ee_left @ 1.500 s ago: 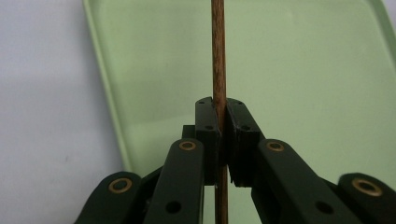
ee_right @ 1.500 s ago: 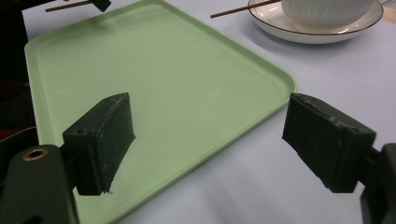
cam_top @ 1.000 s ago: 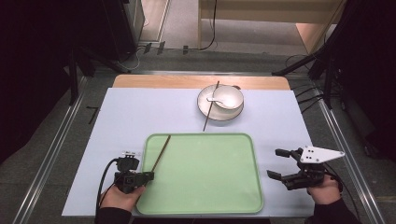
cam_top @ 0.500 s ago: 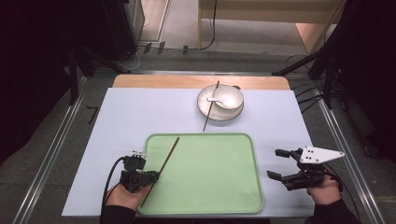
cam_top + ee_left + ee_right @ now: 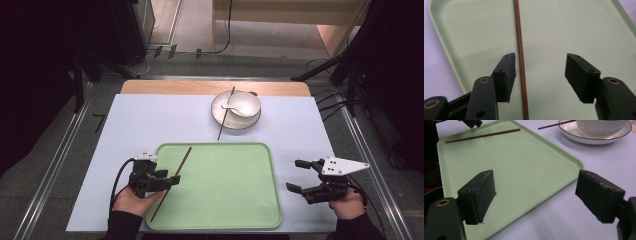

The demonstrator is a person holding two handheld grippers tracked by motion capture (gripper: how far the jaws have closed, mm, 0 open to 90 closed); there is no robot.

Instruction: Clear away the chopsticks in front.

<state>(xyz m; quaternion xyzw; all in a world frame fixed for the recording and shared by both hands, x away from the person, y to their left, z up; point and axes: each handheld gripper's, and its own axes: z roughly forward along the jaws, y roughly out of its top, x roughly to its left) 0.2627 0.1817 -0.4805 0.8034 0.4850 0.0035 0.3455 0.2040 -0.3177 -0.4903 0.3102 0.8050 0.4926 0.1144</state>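
In the high view, the left gripper (image 5: 167,181) sits at the lower left of the frame, over the left edge of the green tray (image 5: 235,200). Its jaws are apart. A brown chopstick (image 5: 172,182) lies on the tray's left side, running from the upper rim down toward the lower left corner. A second ago this chopstick was angled out from the jaws and reached only into the upper left part of the tray; now it lies farther down the tray, and the jaws have spread. In the left gripper view the chopstick (image 5: 521,62) passes between the two jaws, just beside the left one, though whether it touches that jaw is hard to tell from this angle. The reading is that the chopstick has just been let go onto the tray, so this one looks delivered.

The right gripper (image 5: 301,176) waits at the lower right of the frame, off the tray's right edge, jaws wide apart and holding nothing, much as it was before.

At the top centre stands a white bowl (image 5: 245,102) on a plate (image 5: 222,119), with a spoon (image 5: 231,107) inside it. A second chopstick (image 5: 225,116) leans across the bowl's left rim, its lower end on the table. If the aim is to gather the pair on the tray, that chopstick is likely next.
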